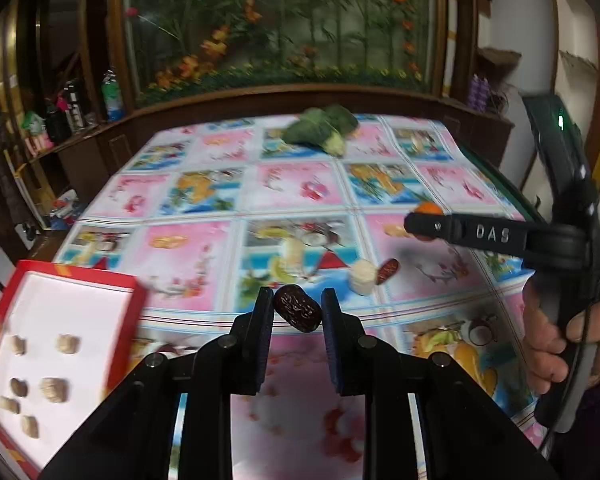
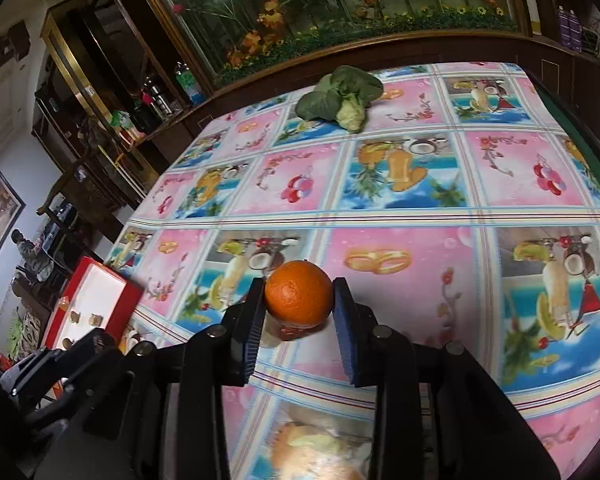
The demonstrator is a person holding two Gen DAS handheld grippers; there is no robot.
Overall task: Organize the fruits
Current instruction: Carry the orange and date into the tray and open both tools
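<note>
Over the flowered tablecloth (image 1: 300, 184), both tools are loaded. The left gripper (image 1: 297, 312) has its pads clamped on a dark date (image 1: 298, 308), long axis slanting across the gap, held clear of the cloth. The red tray (image 1: 4, 308) sits just off to its left, so that's the nearer hand for it. Further right, the right gripper (image 2: 299, 300) squeezes an orange (image 2: 299, 298), with the tray well off to its left.

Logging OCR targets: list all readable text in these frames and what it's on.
"DAS": on the finger of the right gripper, seen from the left wrist view.
Labels on the bottles on the shelf: too blurred to read.
Nothing readable on the tablecloth or the red box.
</note>
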